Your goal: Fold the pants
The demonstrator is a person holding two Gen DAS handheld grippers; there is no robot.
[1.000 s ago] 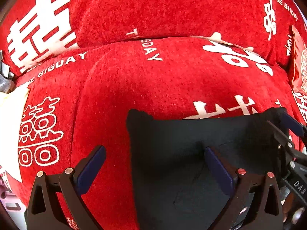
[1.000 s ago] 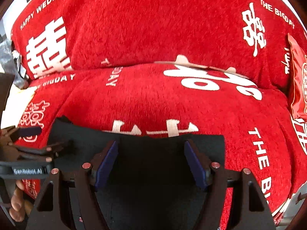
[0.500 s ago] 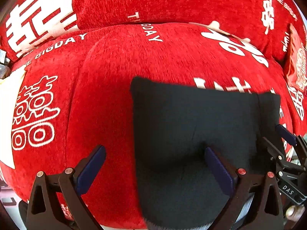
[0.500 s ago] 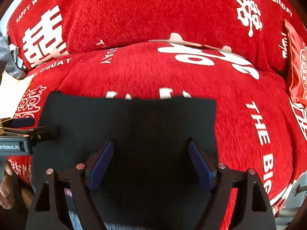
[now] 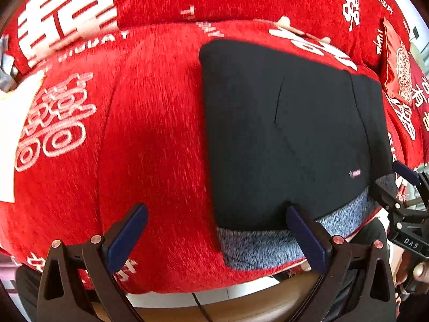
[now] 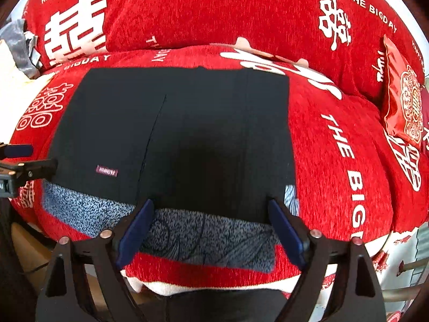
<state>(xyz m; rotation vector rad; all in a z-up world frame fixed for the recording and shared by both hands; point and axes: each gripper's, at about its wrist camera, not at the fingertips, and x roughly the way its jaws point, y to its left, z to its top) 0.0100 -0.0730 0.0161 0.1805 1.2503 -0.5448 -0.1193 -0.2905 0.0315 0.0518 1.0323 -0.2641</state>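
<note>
Both grippers, left (image 5: 214, 234) and right (image 6: 211, 230), have backed off with fingers released, the right's opening wider, leaving the pants (image 6: 174, 136) newly folded flat on the sofa (image 6: 335, 161), seemingly finished.

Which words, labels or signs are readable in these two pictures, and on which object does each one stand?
"THE BIGDAY": red sofa cover, white print, several places.
"HAPPY WE...", cut off at the frame edge: same cover, top left.
Large white double-happiness signs: same cover.
"DAS": body of the right tool.
Small label on the folded black pants: too blurred to read.
Print on the red packet: not readable.
</note>
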